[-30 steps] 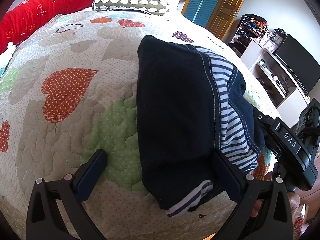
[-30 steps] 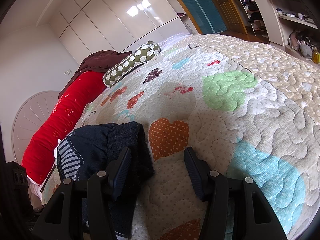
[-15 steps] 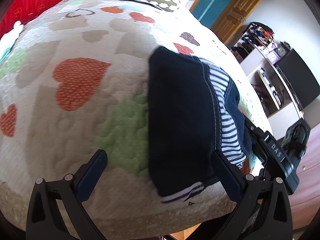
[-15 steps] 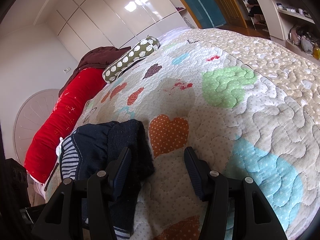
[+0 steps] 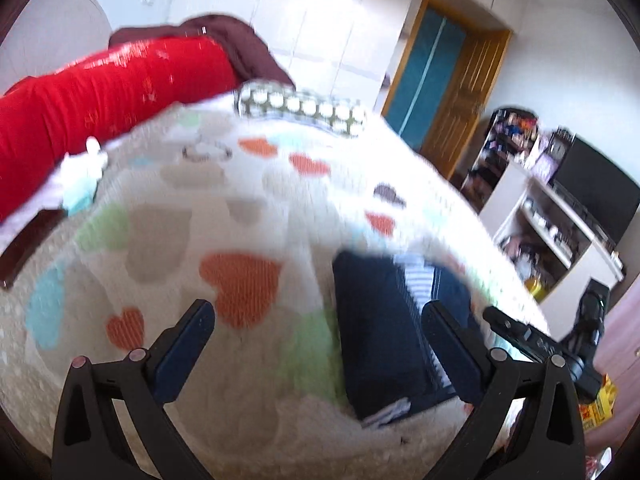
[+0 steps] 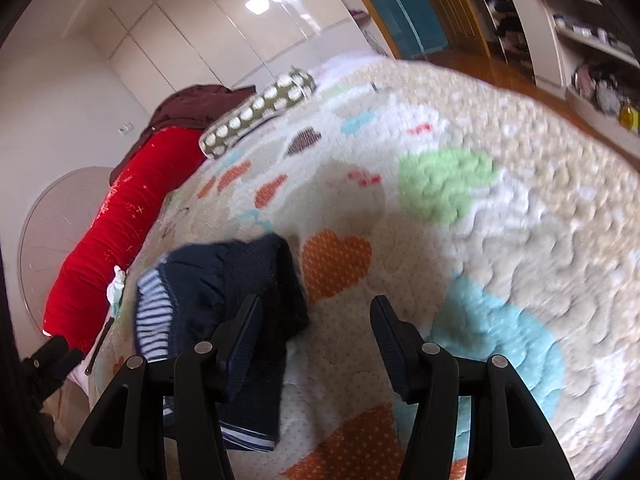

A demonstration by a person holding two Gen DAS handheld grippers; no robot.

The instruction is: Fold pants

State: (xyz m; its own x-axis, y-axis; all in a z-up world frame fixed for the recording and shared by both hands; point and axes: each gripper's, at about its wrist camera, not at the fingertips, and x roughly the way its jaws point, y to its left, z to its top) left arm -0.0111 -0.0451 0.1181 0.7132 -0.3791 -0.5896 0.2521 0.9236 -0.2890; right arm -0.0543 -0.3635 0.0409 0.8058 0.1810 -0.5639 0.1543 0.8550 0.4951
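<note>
The navy pants (image 5: 380, 328) with a blue-and-white striped lining lie folded in a compact stack on the heart-patterned quilt (image 5: 240, 216), near the bed's front edge. They also show in the right wrist view (image 6: 224, 292). My left gripper (image 5: 316, 328) is open and empty, raised above the bed, its right finger over the pants' right side. My right gripper (image 6: 316, 328) is open and empty, just right of the stack, with its left finger over the pants' edge.
A long red bolster (image 5: 104, 92), a brown blanket (image 5: 236, 46) and a spotted green pillow (image 5: 304, 110) lie at the bed's far end. White shelves and a black TV (image 5: 592, 196) stand right of the bed. The other gripper's body (image 5: 560, 344) shows at right.
My left gripper has lifted and drawn back from the pants, so more of the bed and room shows. The right gripper has barely moved. The pants stay put.
</note>
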